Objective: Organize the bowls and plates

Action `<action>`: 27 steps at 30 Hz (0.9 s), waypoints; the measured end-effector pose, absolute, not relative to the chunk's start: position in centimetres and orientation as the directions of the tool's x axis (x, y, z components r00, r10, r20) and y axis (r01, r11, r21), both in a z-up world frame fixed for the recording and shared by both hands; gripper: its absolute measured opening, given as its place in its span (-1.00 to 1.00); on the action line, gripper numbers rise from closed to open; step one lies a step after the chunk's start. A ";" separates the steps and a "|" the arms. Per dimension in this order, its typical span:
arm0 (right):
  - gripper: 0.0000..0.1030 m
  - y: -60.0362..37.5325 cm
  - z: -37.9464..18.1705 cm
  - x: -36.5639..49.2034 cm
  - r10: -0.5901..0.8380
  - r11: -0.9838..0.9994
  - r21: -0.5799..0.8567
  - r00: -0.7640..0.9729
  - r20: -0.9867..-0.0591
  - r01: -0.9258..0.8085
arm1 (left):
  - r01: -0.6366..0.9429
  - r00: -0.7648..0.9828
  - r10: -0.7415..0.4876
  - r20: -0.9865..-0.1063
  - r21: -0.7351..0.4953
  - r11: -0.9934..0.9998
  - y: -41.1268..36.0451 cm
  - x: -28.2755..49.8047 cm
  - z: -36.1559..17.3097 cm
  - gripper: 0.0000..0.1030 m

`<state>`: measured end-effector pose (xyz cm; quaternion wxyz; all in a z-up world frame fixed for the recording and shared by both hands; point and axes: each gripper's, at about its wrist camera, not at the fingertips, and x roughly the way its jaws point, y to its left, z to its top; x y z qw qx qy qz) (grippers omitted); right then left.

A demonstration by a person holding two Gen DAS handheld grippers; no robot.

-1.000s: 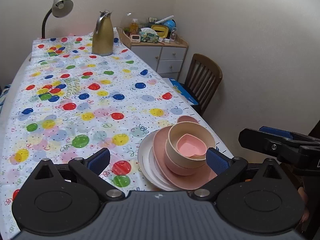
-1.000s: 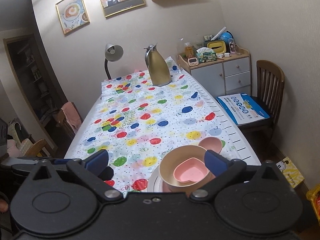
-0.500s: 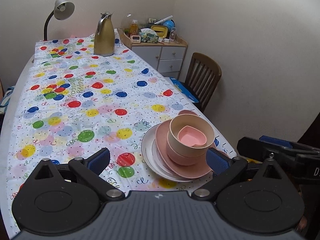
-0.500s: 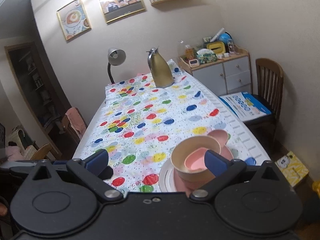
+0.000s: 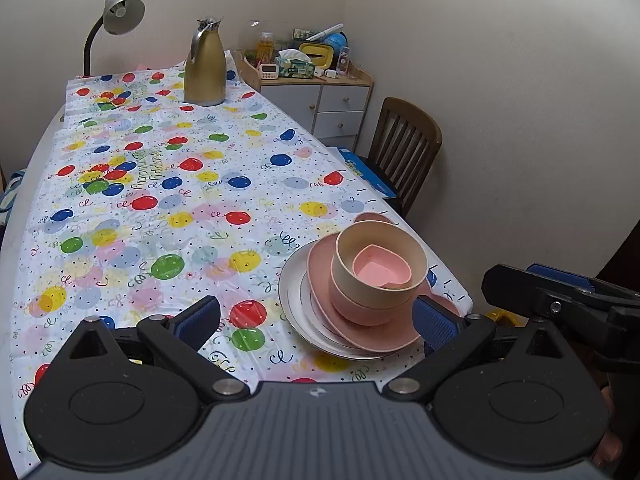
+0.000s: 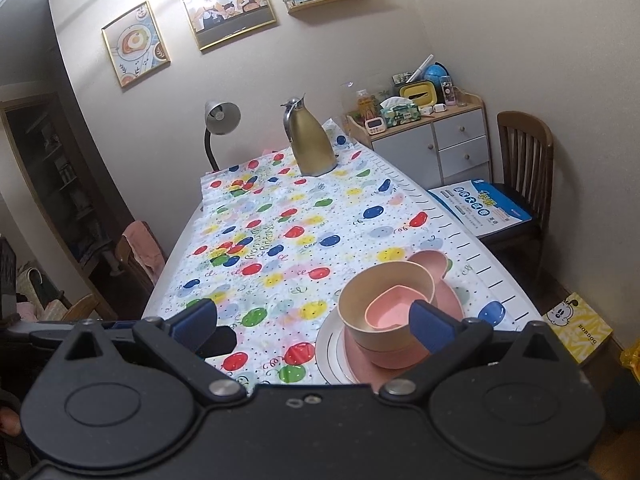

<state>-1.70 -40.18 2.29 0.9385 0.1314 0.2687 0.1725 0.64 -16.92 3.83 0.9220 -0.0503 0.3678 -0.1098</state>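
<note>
Crockery sits stacked at the table's [image 5: 120, 208] five o'clock corner: white plate [image 5: 290, 296], pink plate [image 5: 320, 264], pink bowl [image 5: 352, 308], beige bowl [image 5: 356, 264] holding a heart-shaped pink dish [image 5: 380, 268]. Left gripper [image 5: 316, 316] and right gripper [image 6: 312, 318] gape wide, empty. Since a second ago both have pulled back; the stack looks farther off.

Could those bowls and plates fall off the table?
Maybe. The stack of plates sits close to the table's near right corner, so a bump from the open left tongs could push it off. The pink plate looks tilted under the bowls, so they might slide. The heart-shaped dish lies loose inside the beige bowl.
</note>
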 end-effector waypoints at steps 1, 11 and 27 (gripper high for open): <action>0.99 -40.2 2.3 -1.7 0.394 0.906 0.339 0.797 -0.458 -0.253 | 0.165 0.706 -0.240 -0.667 -0.174 0.971 -16.9 0.6 3.9 0.99; 0.99 -40.5 2.4 -1.4 0.395 0.904 0.346 0.802 -0.449 -0.251 | 0.160 0.709 -0.230 -0.667 -0.165 0.973 -17.0 0.9 3.9 0.99; 0.99 -41.2 2.1 -1.3 0.352 0.917 0.343 0.816 -0.457 -0.203 | 0.148 0.717 -0.225 -0.660 -0.172 0.974 -17.2 1.1 3.8 0.99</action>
